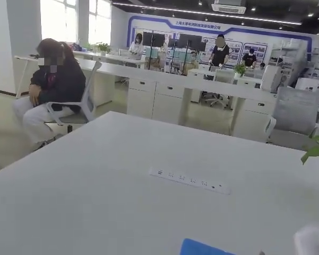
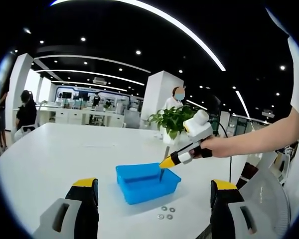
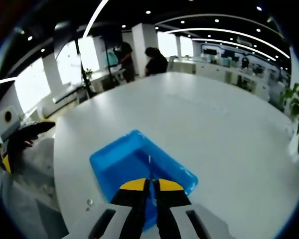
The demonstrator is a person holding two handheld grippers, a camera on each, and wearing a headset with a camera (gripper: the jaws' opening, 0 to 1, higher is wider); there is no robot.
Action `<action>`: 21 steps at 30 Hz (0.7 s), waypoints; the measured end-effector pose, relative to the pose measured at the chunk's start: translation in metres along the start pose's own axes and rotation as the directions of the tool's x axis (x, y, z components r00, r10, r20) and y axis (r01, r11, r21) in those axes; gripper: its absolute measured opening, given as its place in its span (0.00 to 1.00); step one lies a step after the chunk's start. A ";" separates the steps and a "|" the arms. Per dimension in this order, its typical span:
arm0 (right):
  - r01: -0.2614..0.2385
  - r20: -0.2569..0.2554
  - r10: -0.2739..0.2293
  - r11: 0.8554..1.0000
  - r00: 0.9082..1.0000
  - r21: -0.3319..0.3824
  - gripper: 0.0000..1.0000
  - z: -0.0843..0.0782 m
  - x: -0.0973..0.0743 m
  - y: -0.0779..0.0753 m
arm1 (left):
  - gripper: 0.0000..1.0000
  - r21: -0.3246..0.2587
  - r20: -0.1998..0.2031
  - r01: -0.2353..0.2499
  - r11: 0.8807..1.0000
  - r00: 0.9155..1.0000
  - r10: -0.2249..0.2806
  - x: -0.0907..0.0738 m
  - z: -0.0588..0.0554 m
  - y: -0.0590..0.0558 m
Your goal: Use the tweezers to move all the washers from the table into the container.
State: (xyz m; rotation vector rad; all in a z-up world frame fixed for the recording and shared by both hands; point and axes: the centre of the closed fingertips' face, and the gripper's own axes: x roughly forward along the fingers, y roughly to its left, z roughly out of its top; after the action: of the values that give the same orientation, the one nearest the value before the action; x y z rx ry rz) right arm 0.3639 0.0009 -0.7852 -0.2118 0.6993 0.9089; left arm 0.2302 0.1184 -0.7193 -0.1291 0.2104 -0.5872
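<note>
Over the blue container (image 3: 124, 159), the right gripper (image 3: 150, 185) has its yellow-tipped jaws squeezed together on the tweezers (image 3: 149, 164), and the thin tips poke out above the bin's floor. Can't tell if there's anything pinched in the tips, way too small. From the left gripper view you get the same thing side-on: right gripper (image 2: 167, 162) comes in from the right in a person's hand (image 2: 214, 147), with the tweezers (image 2: 161, 174) angled down into the container (image 2: 139, 191).

Left gripper (image 2: 154, 184) is just spread wide with nothing between its jaws, pointed at the bin.

Washers (image 2: 165, 213): a little cluster sits on the white table (image 2: 50, 159) just beside the container's near wall, on the left gripper's side, not touching it.

Further out, a potted plant (image 2: 172, 119) stands behind the bin. The head view catches a corner of the container (image 1: 202, 248) at the bottom edge, a white power strip (image 1: 190, 180) lying mid-table, and a seated person (image 1: 53, 85) well off to the left.
</note>
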 end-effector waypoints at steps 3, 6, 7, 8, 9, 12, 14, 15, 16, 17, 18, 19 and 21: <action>-0.009 0.033 0.009 1.000 0.999 -0.003 0.04 0.010 -0.009 0.007 | 0.95 -0.007 0.007 -0.002 1.000 1.000 0.002 0.000 0.001 0.001; -0.024 0.060 0.025 1.000 0.998 -0.012 0.04 0.019 -0.020 0.019 | 0.95 -0.008 0.010 -0.002 1.000 1.000 0.002 0.000 0.002 0.001; -0.029 0.069 0.030 0.999 0.997 -0.016 0.04 0.021 -0.022 0.022 | 0.95 -0.008 0.010 -0.002 1.000 1.000 0.002 0.000 0.002 0.001; -0.035 0.076 0.036 0.999 0.996 -0.018 0.03 0.023 -0.024 0.026 | 0.95 -0.009 0.007 0.000 1.000 1.000 0.000 0.000 0.001 0.001; -0.044 0.082 0.045 0.999 0.996 -0.018 0.03 0.025 -0.027 0.031 | 0.95 -0.010 0.005 0.000 1.000 1.000 0.000 0.000 0.001 0.001; -0.065 0.102 0.067 0.998 0.993 -0.017 0.03 0.030 -0.033 0.043 | 0.95 -0.008 0.007 0.002 1.000 1.000 -0.002 0.000 0.001 0.000; -0.080 0.118 0.081 0.997 0.990 -0.010 0.03 0.032 -0.037 0.052 | 0.94 -0.010 0.004 0.002 1.000 1.000 -0.002 0.000 0.001 0.001; -0.089 0.122 0.089 0.996 0.988 -0.009 0.03 0.032 -0.038 0.056 | 0.94 -0.011 0.000 0.001 1.000 1.000 -0.001 0.000 0.000 0.001; -0.098 0.121 0.098 0.995 0.988 -0.007 0.03 0.031 -0.039 0.061 | 0.94 -0.011 0.000 0.001 1.000 1.000 -0.001 0.000 0.000 0.001; -0.104 0.120 0.103 0.995 0.987 0.000 0.03 0.029 -0.039 0.065 | 0.94 -0.011 0.000 0.001 1.000 1.000 -0.001 0.001 0.000 0.001; -0.109 0.120 0.108 0.994 0.987 0.002 0.03 0.027 -0.039 0.069 | 0.94 -0.011 -0.001 0.002 1.000 1.000 -0.002 0.001 -0.001 0.001; -0.113 0.121 0.111 0.994 0.986 0.005 0.03 0.024 -0.039 0.072 | 0.94 -0.011 -0.002 0.003 1.000 1.000 -0.003 0.001 -0.001 0.001; -0.128 0.115 0.124 0.991 0.986 0.030 0.03 0.016 -0.036 0.077 | 0.94 -0.011 -0.003 0.002 1.000 1.000 -0.002 0.001 -0.001 0.001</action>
State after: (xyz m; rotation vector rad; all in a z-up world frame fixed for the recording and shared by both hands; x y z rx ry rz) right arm 0.2961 0.0318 -0.7405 -0.0824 0.6290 1.0194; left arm 0.2308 0.1186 -0.7204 -0.1390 0.2168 -0.5886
